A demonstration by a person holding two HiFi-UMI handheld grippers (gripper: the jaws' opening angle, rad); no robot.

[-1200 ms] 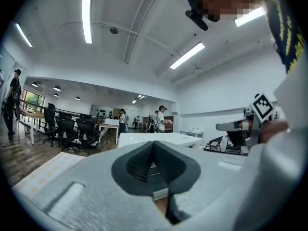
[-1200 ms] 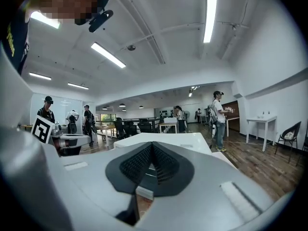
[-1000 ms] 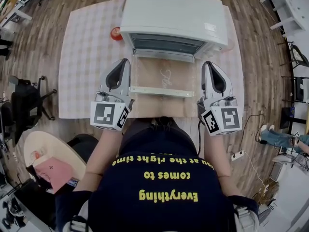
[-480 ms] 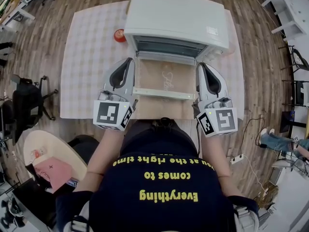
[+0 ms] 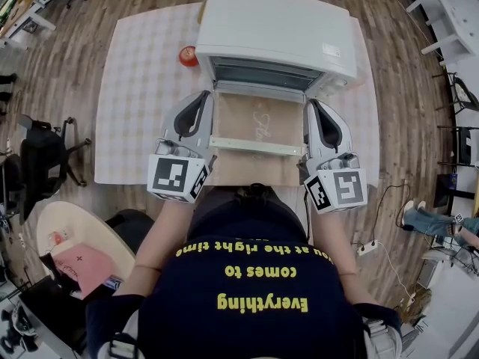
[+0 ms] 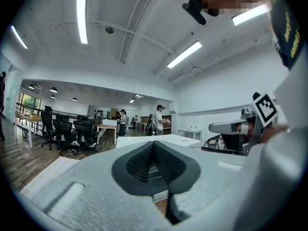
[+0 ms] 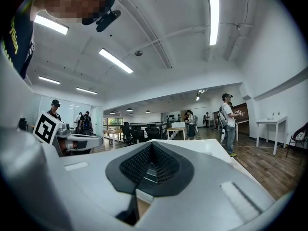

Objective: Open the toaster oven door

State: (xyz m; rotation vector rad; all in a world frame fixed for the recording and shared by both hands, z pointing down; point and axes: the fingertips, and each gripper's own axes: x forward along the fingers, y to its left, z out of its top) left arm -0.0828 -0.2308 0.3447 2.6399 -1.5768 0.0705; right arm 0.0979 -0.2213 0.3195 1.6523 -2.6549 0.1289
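Since the toaster oven point(image 5: 277, 28) door point(image 5: 258, 118) already lies flat toward the near side, mid-surface point(image 5: 142, 88), task looks done. Left claw point(image 5: 199, 99) & right claw point(image 5: 315, 105) flank it, both pressed together, empty.

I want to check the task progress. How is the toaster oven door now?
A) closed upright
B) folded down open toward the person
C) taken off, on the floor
B: the door lies folded down before the toaster oven, handle nearest the person.
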